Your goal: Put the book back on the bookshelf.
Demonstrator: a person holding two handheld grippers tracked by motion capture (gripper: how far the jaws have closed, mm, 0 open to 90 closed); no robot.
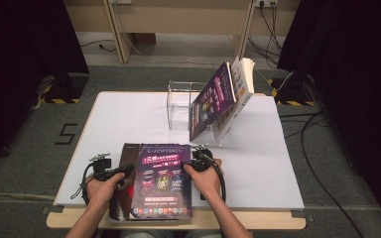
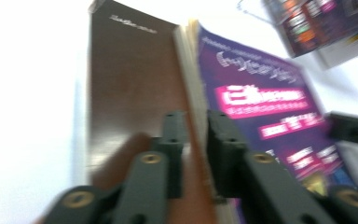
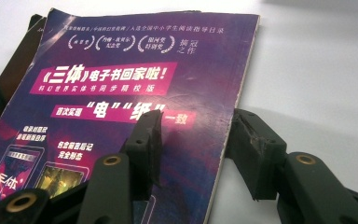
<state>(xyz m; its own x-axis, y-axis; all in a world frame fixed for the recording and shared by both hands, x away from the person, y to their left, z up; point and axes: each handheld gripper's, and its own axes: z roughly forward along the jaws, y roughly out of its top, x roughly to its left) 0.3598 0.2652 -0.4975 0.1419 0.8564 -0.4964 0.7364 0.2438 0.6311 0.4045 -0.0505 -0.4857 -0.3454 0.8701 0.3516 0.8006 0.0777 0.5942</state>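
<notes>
- Resting near the front edge of a white table [image 1: 129,119], a purple-covered book [image 1: 164,181] lies flat, partly on top of a dark brown book [image 1: 127,157] whose left side and top edge stick out from under it.
- The left gripper [image 1: 113,173] comes in at the left side of the pair. In the left gripper view its jaws are drawn close together around the thin brown cover [image 2: 130,88], right beside the purple book's page edge; they look clenched on that cover, though the picture is blurred.
- The right gripper [image 1: 197,159] sits at the purple book's right edge. In the right gripper view one jaw lies on the cover [image 3: 135,107] and the other on the table past the edge, so the jaws straddle the edge with a gap showing: released, not yet grasping.
- Farther back stands a clear acrylic stand [image 1: 181,106], with two more books [image 1: 223,99] leaning against its right side.
- Judging from this, the job is putting books at the stand: two are already there, and the two near ones still lie flat and have yet to be lifted and carried over.
</notes>
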